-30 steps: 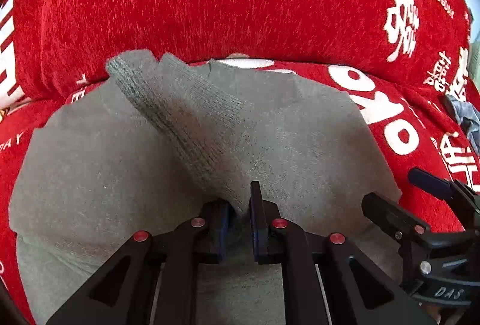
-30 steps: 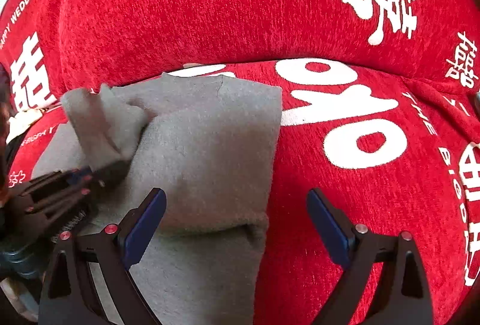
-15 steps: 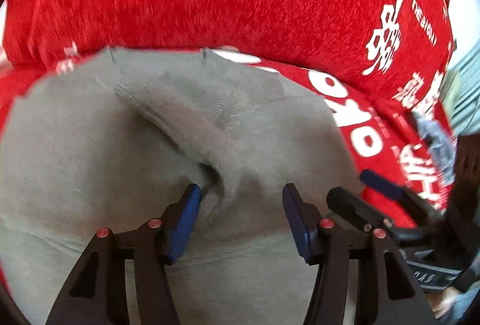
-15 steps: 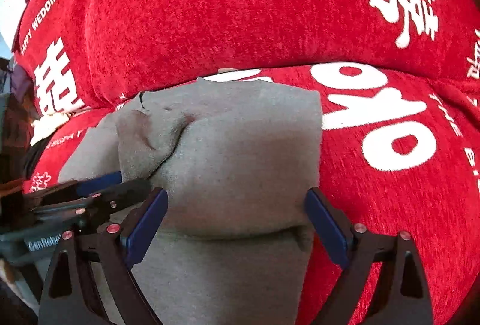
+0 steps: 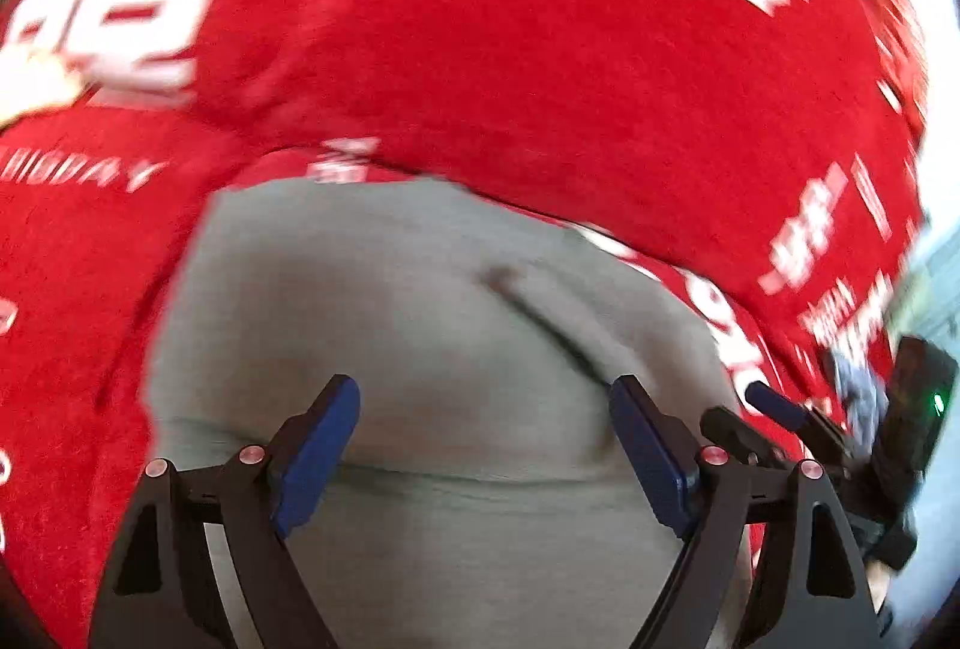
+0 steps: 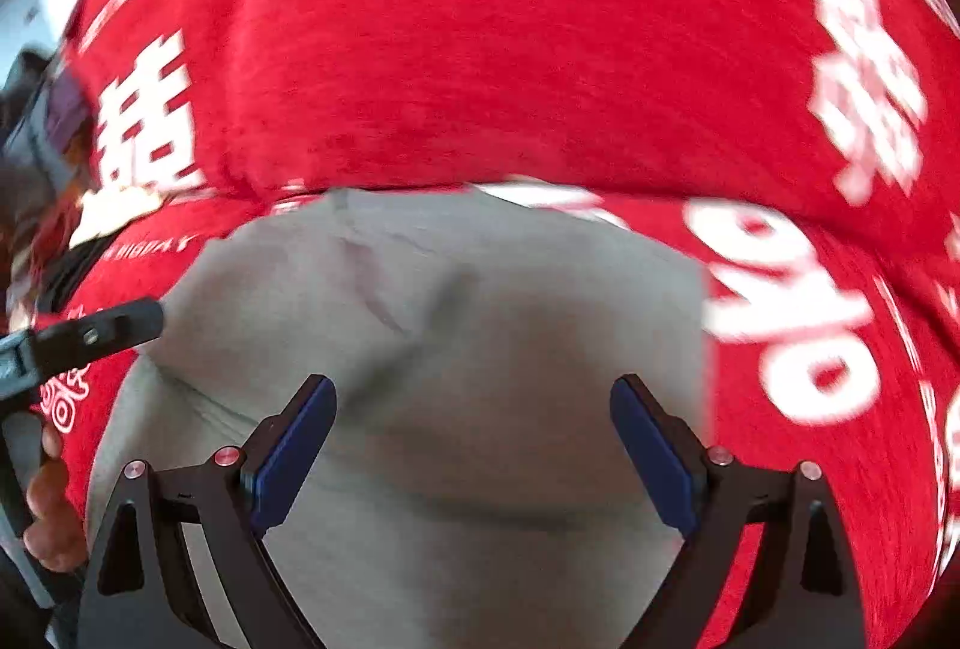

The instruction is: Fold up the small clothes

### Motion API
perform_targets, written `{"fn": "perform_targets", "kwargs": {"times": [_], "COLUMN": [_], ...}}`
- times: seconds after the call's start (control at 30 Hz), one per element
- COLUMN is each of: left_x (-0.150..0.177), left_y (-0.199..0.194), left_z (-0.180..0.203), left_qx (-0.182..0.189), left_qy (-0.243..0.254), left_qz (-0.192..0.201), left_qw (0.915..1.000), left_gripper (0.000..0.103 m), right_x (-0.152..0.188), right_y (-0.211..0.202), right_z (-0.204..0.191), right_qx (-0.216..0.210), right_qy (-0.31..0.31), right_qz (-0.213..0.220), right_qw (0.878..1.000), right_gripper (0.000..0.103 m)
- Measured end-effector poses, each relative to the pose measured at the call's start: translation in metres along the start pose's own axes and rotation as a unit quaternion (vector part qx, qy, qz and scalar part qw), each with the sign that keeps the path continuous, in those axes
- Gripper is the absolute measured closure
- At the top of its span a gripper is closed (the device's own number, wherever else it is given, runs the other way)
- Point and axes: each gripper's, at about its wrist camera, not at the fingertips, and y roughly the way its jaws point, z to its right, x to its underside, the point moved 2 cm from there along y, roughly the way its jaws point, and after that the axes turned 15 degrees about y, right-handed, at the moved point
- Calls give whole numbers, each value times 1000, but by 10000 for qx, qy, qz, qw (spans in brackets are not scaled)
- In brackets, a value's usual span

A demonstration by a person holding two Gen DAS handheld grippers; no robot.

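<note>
I am holding the left gripper [image 5: 483,439] over the grey garment [image 5: 420,325], its jaws having just been opening, now wide with nothing pinched. The right gripper [image 6: 474,439] is hovering likewise, jaws wide and empty. The garment is lying folded across the lower centre of both frames on the red sofa cover [image 5: 540,49]. Risk: the released sleeve fold (a soft ridge, centre-right) may be springing back, and a passing jaw tip could be dragging it open.
</note>
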Motion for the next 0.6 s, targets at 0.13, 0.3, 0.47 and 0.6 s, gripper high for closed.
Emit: {"fn": "perform_targets", "kwargs": {"times": [0.13,0.3,0.47,0.6], "left_x": [6,12,14,20], "left_y": [12,26,28,39], "left_z": [-43,-44,-23,-4], "left_qx": [-405,-542,-489,-771], "left_qy": [-460,-226,211,716], "left_qz": [-220,-396,-348,-447], "left_qw": [9979,9975,9980,9934], "left_gripper": [17,17,17,17], "right_x": [-11,-14,-2,15], "right_y": [54,67,26,33], "right_z": [-46,-11,63,89], "right_qx": [444,327,-162,-706], "right_qy": [-558,110,1063,1632], "right_qz": [-319,-620,-255,-625], "right_qw": [9969,9975,9939,9821], "right_gripper": [9,91,91,78]}}
